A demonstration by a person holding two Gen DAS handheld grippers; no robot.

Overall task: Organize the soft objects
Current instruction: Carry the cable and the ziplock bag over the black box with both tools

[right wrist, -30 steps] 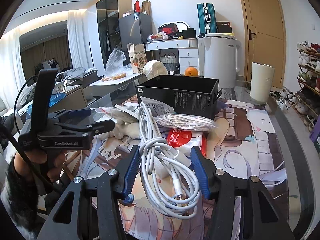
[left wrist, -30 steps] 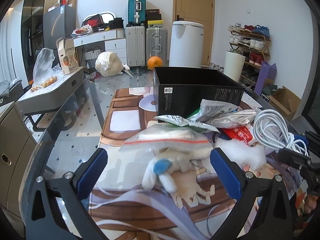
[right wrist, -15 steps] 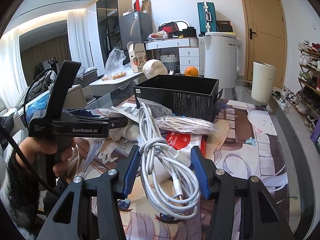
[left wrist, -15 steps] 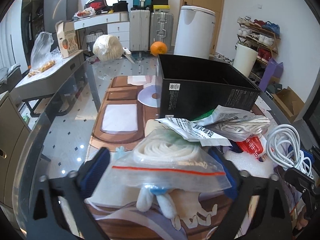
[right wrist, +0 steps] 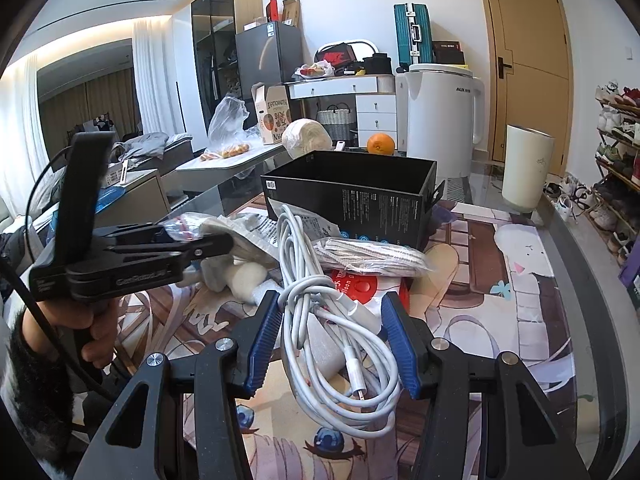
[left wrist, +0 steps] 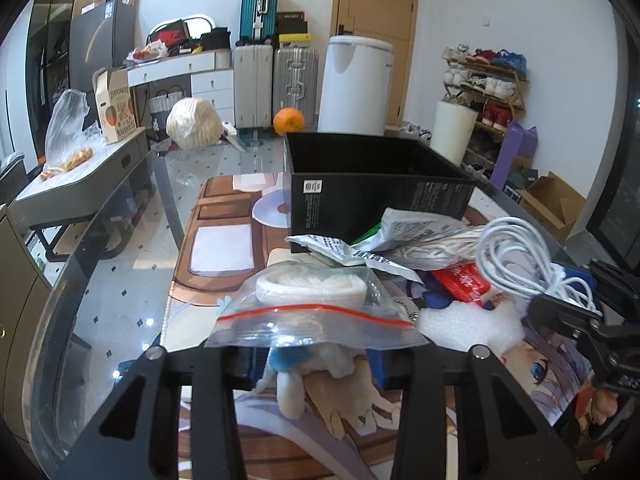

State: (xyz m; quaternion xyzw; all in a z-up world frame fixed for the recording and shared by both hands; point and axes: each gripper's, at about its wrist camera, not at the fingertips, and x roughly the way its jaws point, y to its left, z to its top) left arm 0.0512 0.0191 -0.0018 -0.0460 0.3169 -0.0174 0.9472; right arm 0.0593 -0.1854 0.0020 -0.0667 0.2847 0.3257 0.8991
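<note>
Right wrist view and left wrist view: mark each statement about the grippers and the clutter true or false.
1. The left gripper is shut on the zip bag. True.
2. The right gripper is clamped tight on the white cable. False: its jaws stand open around the cable.
3. The black box holds the cable. False: the cable lies in front of it.
4. An orange sits beyond the box. True.
</note>
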